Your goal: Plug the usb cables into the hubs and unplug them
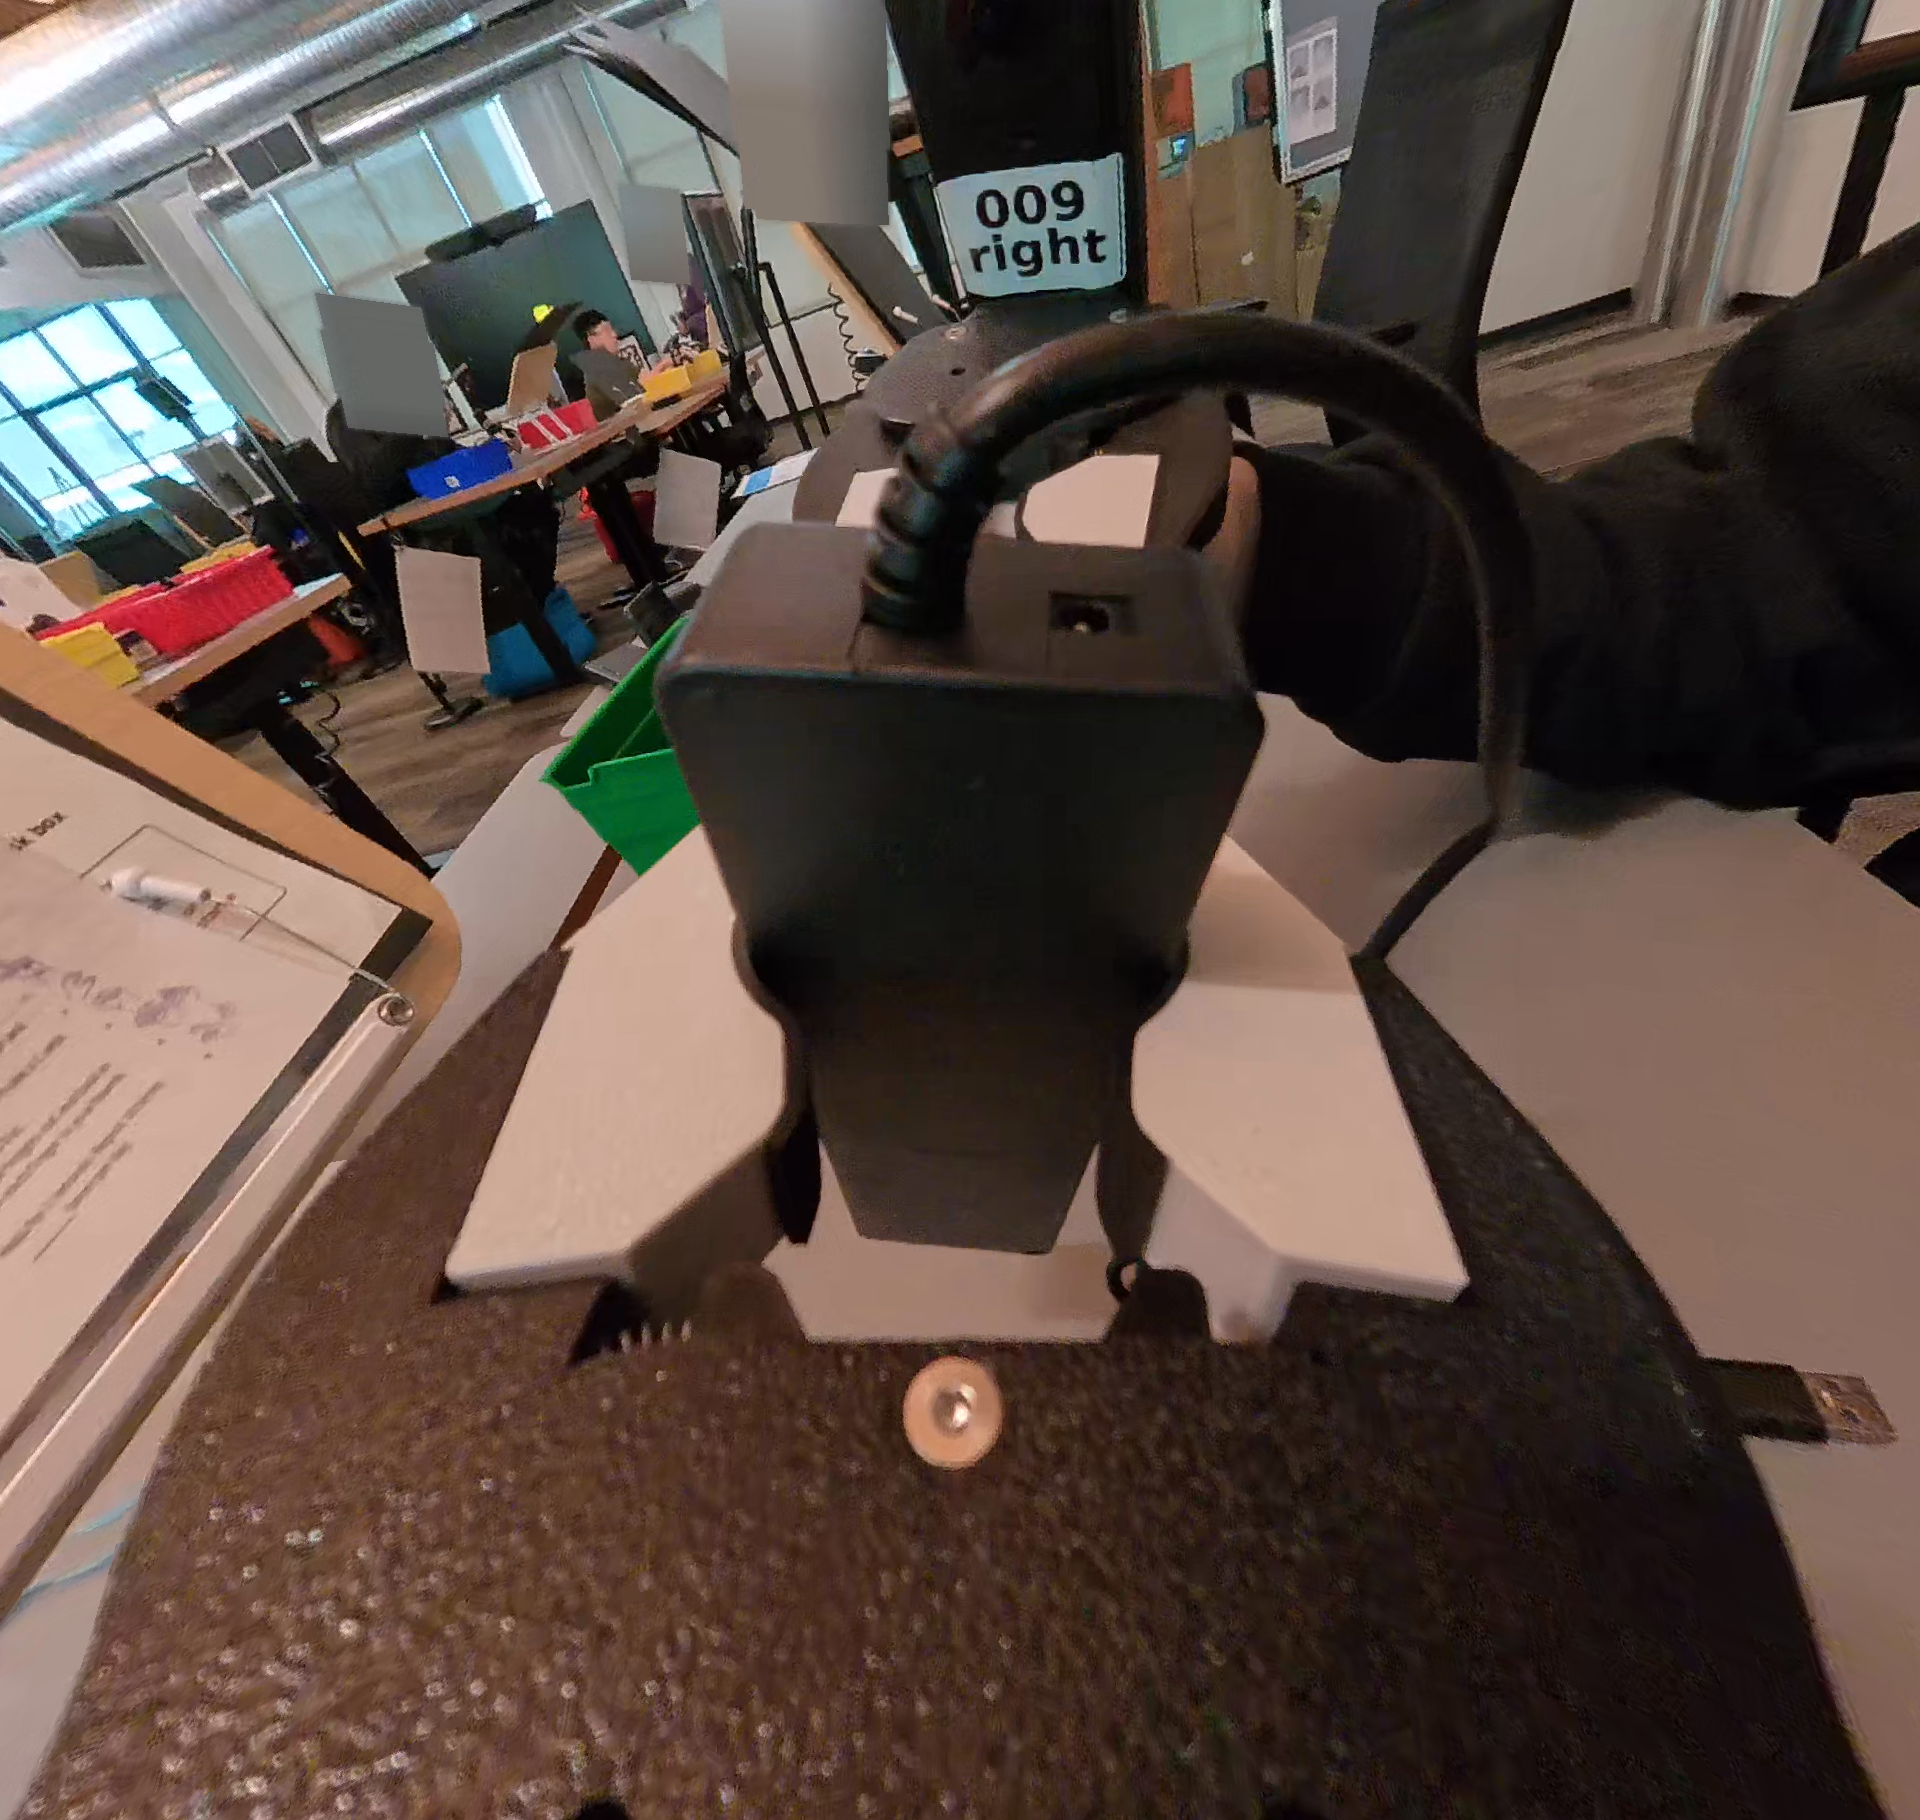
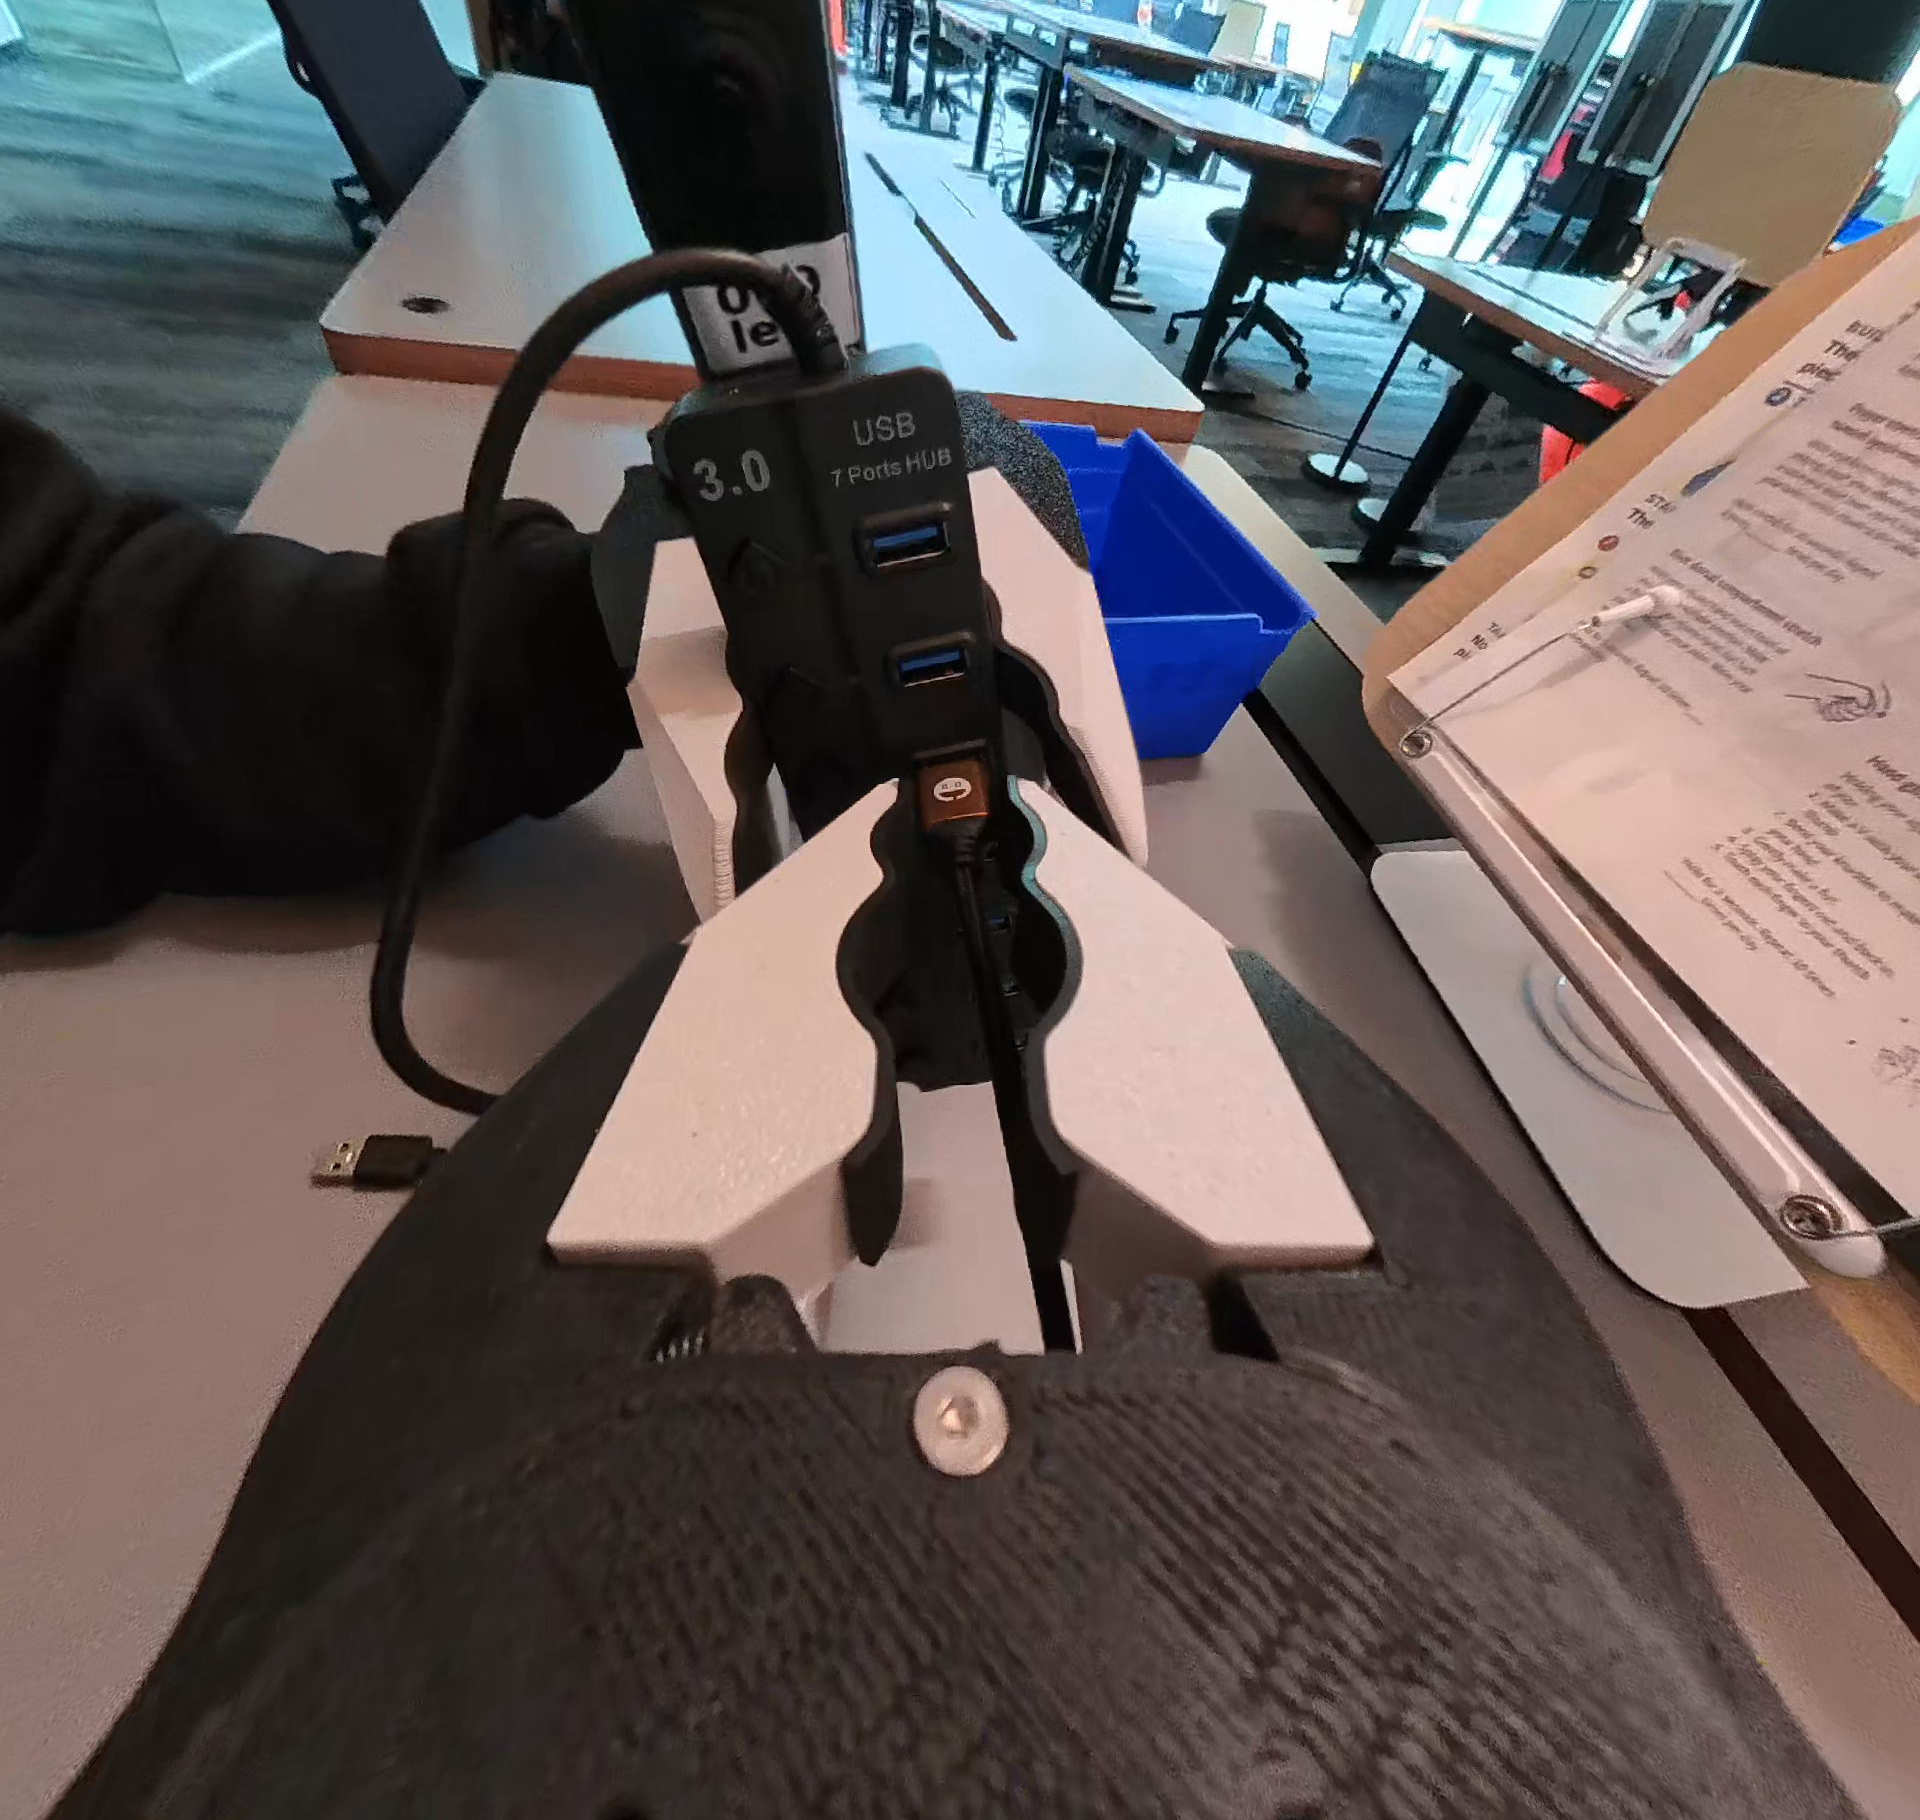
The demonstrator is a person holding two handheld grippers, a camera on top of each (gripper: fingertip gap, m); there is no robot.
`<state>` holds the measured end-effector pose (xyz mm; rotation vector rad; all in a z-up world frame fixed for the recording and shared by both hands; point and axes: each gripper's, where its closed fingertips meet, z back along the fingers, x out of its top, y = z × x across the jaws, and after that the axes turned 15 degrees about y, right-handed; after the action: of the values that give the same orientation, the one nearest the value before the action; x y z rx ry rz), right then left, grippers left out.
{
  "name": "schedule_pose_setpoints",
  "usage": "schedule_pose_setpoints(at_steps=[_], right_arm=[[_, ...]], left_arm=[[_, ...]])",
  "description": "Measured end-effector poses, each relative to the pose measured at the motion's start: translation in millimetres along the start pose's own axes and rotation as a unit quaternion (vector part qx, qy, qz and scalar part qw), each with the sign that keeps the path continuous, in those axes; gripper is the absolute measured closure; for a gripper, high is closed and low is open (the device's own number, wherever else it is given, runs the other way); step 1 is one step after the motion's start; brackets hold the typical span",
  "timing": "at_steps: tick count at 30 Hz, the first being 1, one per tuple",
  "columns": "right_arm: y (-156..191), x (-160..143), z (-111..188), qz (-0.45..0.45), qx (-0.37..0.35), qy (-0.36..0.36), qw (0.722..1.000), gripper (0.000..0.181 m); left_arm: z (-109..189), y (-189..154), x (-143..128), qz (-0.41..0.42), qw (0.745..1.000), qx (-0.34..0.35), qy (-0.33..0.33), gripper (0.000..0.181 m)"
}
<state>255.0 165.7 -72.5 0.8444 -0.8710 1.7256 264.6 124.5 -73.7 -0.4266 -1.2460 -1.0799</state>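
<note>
A black USB hub stands upright, clasped between the white fingers of my left gripper, which is shut on it; I see its plain back in the left wrist view. My right gripper is shut on a black cable with a bronze USB plug. The plug sits at the hub's third port, below two bare blue ports. The hub's own cable arcs from its top down to the table, and its plug lies loose there. It also shows in the left wrist view.
A blue bin stands behind the hub, a green bin on the other side. A tilted document stand borders the white table. A person's black sleeve is behind the left gripper. Office desks and chairs lie beyond.
</note>
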Motion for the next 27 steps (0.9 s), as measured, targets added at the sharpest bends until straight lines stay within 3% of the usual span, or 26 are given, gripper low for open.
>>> schedule_pose_setpoints(at_steps=[11,12,14,16,17,22,24,27], right_arm=[[-0.6,-6.6,6.5,0.034,-0.034,0.058,0.997,0.167],[-6.6,-8.8,12.6,0.038,-0.06,0.072,0.995,0.167],[-51.8,-16.8,60.9,0.02,-0.196,0.091,0.976,0.167],[-55.4,-5.9,110.4,-0.03,-0.168,0.003,0.985,0.167],[-63.7,-2.3,135.5,-0.044,-0.189,-0.036,0.98,0.167],[-87.0,-15.7,217.3,-0.06,-0.333,-0.047,0.94,0.167],[-99.2,-20.9,249.5,-0.057,-0.41,-0.066,0.908,0.168],[-114.0,-52.8,275.4,-0.071,-0.462,-0.02,0.884,0.167]], left_arm=[[-5.7,-1.1,-2.9,0.005,1.0,-0.009,0.01,0.12],[-0.5,10.7,-12.2,0.016,0.999,0.021,0.032,0.12],[31.4,36.9,-28.8,0.057,0.996,0.07,0.026,0.12],[59.3,41.4,-9.3,0.073,0.993,0.082,-0.045,0.121],[64.2,39.0,2.9,0.068,0.992,0.084,-0.062,0.12],[51.1,22.9,40.0,0.045,0.993,0.069,-0.081,0.12],[44.8,19.3,45.1,0.054,0.992,0.054,-0.095,0.12],[34.0,19.1,39.9,0.063,0.993,0.048,-0.086,0.12]])
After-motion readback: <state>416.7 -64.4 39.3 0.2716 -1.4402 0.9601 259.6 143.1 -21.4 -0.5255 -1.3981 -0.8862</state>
